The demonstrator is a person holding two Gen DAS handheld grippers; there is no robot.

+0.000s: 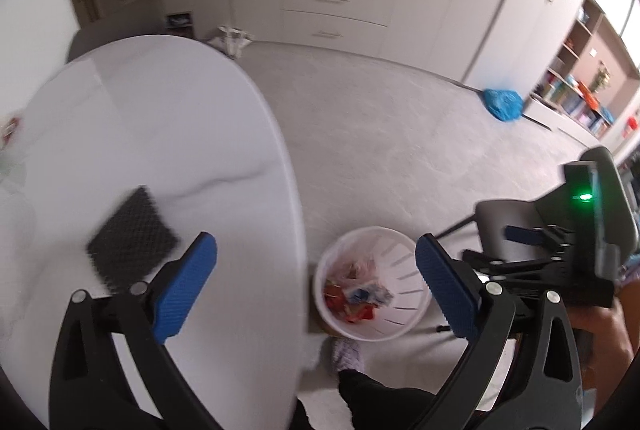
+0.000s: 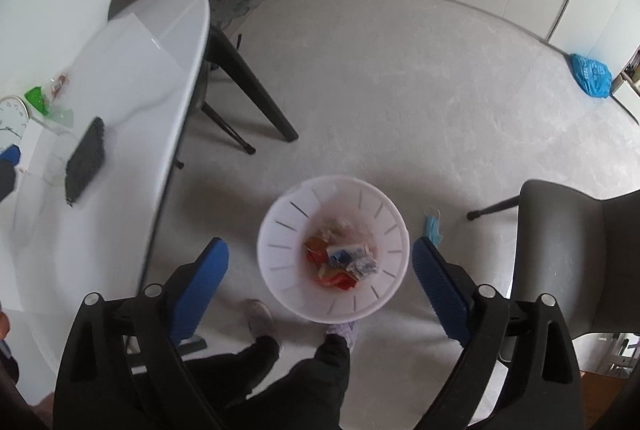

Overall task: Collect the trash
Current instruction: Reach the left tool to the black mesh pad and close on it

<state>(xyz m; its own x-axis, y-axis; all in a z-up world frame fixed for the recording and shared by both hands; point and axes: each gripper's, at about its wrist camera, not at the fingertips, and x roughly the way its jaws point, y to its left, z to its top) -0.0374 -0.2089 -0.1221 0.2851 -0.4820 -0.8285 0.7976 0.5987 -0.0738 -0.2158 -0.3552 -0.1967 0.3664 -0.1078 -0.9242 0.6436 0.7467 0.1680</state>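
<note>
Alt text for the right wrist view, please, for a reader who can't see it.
The open, empty right tool hangs above a white waste bin on the floor holding crumpled wrappers. A blue face mask lies on the floor right of the bin; a white table at left carries a black pad.

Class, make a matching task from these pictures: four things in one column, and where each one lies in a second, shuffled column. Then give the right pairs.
Things:
1. black pad
2. wrappers
3. blue face mask
4. blue bag

Places:
A. inside the white bin
B. on the floor right beside the bin
C. on the white table
D. on the floor far off, near the cupboards

Pairs: 1-C, 2-A, 3-B, 4-D
</note>
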